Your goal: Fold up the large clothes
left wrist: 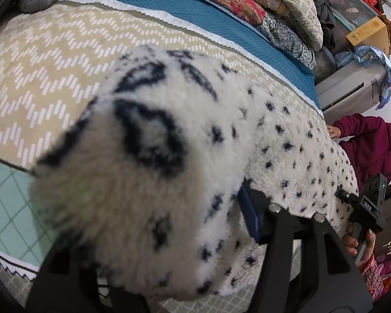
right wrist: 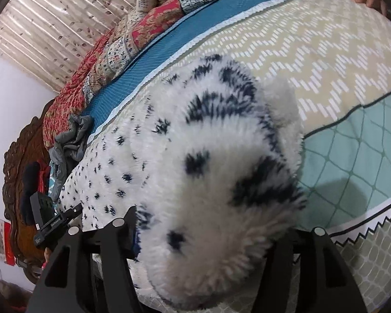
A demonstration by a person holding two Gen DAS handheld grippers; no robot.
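A large fluffy white garment with dark navy spots and patterns (left wrist: 169, 135) lies over the patterned bed cover (left wrist: 39, 60). My left gripper (left wrist: 185, 234) is shut on a bunched edge of it, which bulges over the fingers and hides the tips. The right gripper (left wrist: 365, 208) shows at the far right of the left wrist view, holding the other end. In the right wrist view the same garment (right wrist: 208, 156) is bunched between my right gripper's (right wrist: 211, 250) fingers. The left gripper (right wrist: 52, 224) shows at the lower left there.
Folded quilts and blankets (left wrist: 260, 2) are piled along the far side of the bed on a blue sheet (left wrist: 169, 5). A grey cloth (right wrist: 70, 140) lies by the carved headboard (right wrist: 15, 172). A person in a maroon top (left wrist: 372, 146) stands at the bed's side.
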